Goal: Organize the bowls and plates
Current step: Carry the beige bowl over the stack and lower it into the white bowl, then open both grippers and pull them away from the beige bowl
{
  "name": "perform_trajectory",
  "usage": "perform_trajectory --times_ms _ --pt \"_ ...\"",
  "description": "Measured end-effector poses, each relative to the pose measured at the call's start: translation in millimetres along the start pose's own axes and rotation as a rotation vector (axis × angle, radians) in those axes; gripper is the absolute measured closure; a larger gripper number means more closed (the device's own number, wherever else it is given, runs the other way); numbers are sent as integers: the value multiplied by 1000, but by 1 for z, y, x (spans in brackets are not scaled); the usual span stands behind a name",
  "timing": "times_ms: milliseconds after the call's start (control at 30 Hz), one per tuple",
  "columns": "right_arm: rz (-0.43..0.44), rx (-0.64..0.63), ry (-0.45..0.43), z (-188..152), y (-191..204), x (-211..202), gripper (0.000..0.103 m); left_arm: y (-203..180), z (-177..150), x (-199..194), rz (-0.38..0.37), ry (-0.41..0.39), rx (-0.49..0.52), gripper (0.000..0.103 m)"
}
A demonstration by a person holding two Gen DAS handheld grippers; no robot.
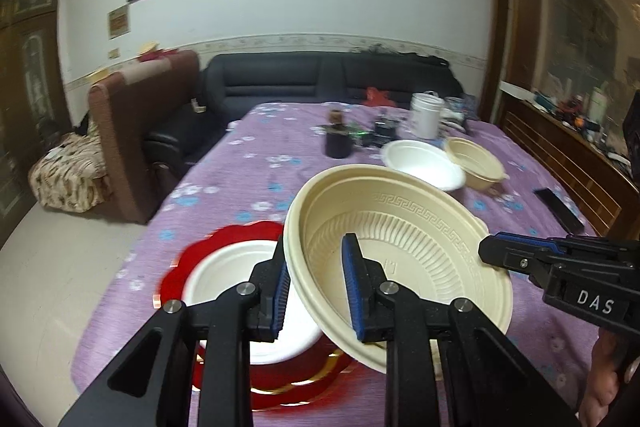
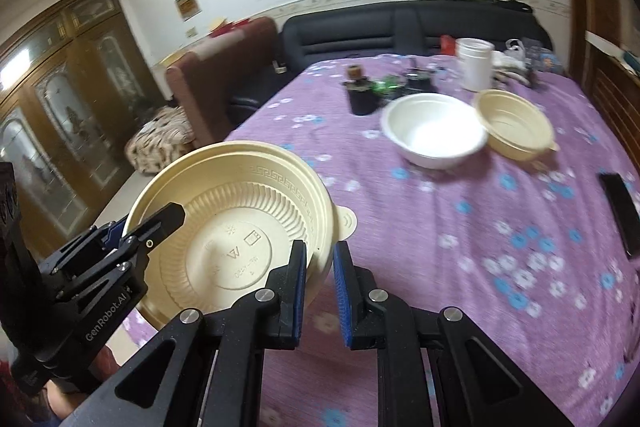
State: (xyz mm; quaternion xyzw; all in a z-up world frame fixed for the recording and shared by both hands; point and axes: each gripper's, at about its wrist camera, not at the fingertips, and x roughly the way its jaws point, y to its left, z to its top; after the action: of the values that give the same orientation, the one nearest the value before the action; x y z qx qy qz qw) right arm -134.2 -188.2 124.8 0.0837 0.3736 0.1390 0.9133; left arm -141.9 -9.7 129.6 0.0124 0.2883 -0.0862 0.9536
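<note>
While 2 grippers (image 1: 318,291) clamp 1 cream bowl (image 1: 404,251), 2 bowls (image 1: 424,159) sit beyond.

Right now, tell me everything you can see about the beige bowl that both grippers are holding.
The beige bowl looks like thin moulded plastic: round, ribbed inside wall, a Greek-key band under the rim, embossed marks on the flat bottom and a small tab on the rim. It is empty, tilted and held above the purple tablecloth. The left gripper pinches one side of the rim, the right gripper the opposite side near the tab. Below it sits a white bowl on a red plate.
</note>
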Motion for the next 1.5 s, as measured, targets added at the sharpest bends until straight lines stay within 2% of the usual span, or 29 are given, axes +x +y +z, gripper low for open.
perform_trajectory --times_ms 167,467,733,1067,1267,1367,1500 --pt "42 -47 42 10 34 32 87 43 -3 8 63 25 -72 80" --pt "47 -71 120 16 58 82 87 85 -16 36 103 90 -148 80" --pt "18 -78 153 14 58 102 87 95 -28 59 99 146 -172 80" --pt "20 -82 145 13 58 104 87 105 -30 65 137 159 -197 79" --pt "43 -35 107 16 42 84 87 109 -24 49 145 123 -213 76" --pt "44 20 96 19 20 74 87 104 -19 39 145 100 -205 69" --pt "28 106 74 24 -18 62 87 81 -8 22 111 59 -162 69"
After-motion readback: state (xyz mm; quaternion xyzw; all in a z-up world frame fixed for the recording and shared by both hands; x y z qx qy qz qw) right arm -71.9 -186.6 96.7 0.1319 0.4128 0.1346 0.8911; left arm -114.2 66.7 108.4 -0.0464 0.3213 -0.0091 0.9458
